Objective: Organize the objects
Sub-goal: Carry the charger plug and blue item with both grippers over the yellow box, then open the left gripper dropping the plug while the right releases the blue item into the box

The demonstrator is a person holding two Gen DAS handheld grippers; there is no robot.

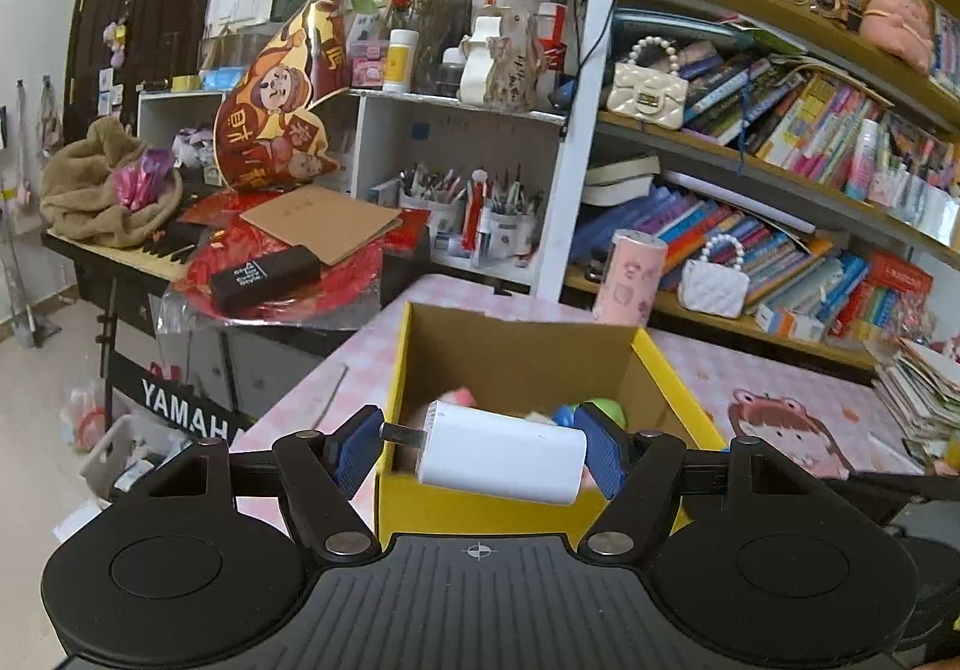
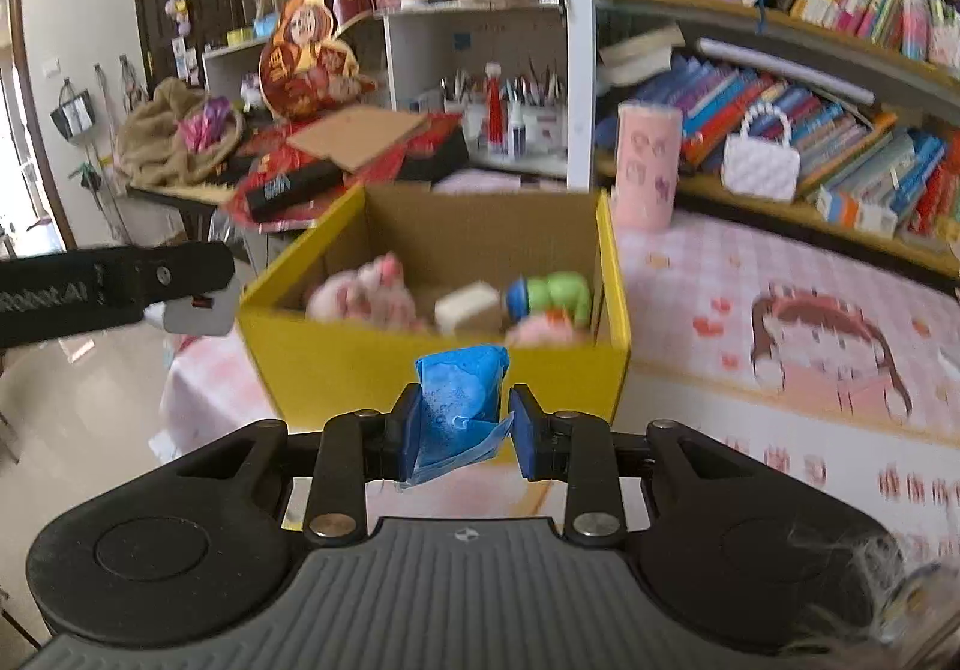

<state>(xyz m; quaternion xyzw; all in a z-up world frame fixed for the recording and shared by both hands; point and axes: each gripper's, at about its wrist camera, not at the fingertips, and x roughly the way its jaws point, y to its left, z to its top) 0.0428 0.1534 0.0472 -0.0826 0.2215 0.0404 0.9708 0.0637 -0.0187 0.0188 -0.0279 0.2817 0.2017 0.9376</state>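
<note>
Between the blue pads of my left gripper point(image 1: 480, 445) I hold a white charger point(image 1: 501, 451), lying sideways with its metal prongs pointing to the left pad. The pads press on its two ends. Just ahead of this gripper and below it stands the yellow box point(image 1: 480, 511), open at the top, and the charger hangs over its near wall.

My right gripper point(image 2: 462, 427) pinches a blue packet point(image 2: 459, 403), which stands upright between the pads with a loose crumpled edge hanging at the bottom. The same yellow box point(image 2: 432, 370) is right in front of this gripper. Inside the box I see a pink plush toy point(image 2: 366, 292), a small white block point(image 2: 468, 307) and a green toy with a blue end point(image 2: 552, 295), all a little blurred. The box rests on the counter point(image 2: 750, 412) with a pink checked cover. Beyond the box, to the right, a pink cylinder point(image 2: 648, 165) stands upright on the counter.
</note>
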